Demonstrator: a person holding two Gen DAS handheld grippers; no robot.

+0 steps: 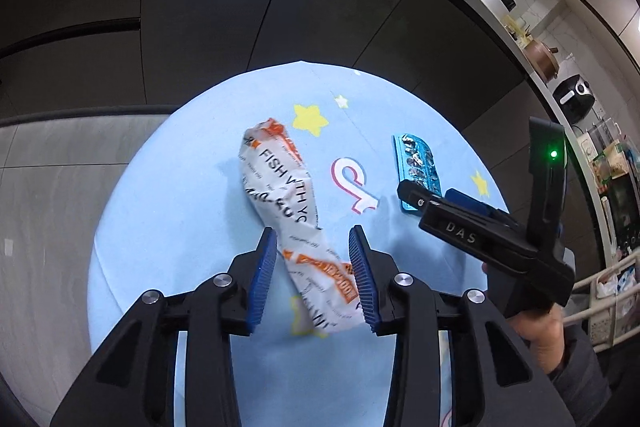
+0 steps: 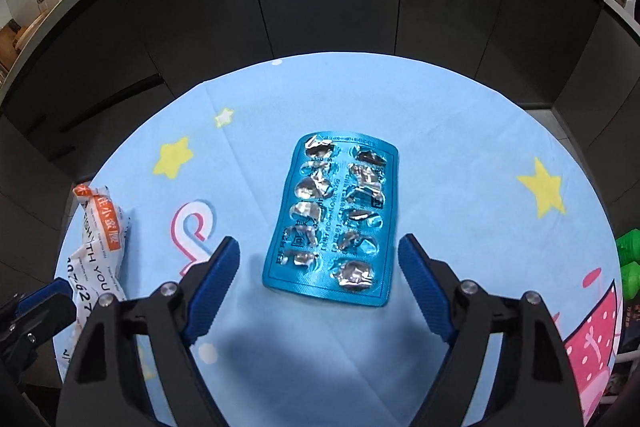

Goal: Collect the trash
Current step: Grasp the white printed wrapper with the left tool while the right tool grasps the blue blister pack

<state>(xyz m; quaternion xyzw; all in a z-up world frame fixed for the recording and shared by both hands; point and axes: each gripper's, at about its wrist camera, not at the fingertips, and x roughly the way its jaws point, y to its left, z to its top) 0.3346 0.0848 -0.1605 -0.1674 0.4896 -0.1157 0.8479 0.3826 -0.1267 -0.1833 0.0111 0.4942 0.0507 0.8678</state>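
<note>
Two pieces of trash lie on the round bench [image 2: 460,155] with its light blue, star-printed cloth: one crumpled wrapper [image 1: 296,215] and one blister pack [image 2: 334,217].

The wrapper is white with orange patches and black lettering. It is twisted into a long shape whose axis runs from the far left toward the near right in the left wrist view. Its near end lies between the blue pads of the left gripper [image 1: 314,279]. The right pad appears to touch the paper, while the left pad stands clear of it, so the fingers are parted and not clenched on the wrapper.

The blister pack is teal, with ten burst foil pockets in two rows of five. It lies flat, its long axis running away from the right gripper [image 2: 320,283] and leaning slightly to the right at the far end. Its near short edge sits between the two fingertips, apart from both pads. The right fingers are spread wide, holding nothing.

The wrapper lies well to the left of the pack.
</note>
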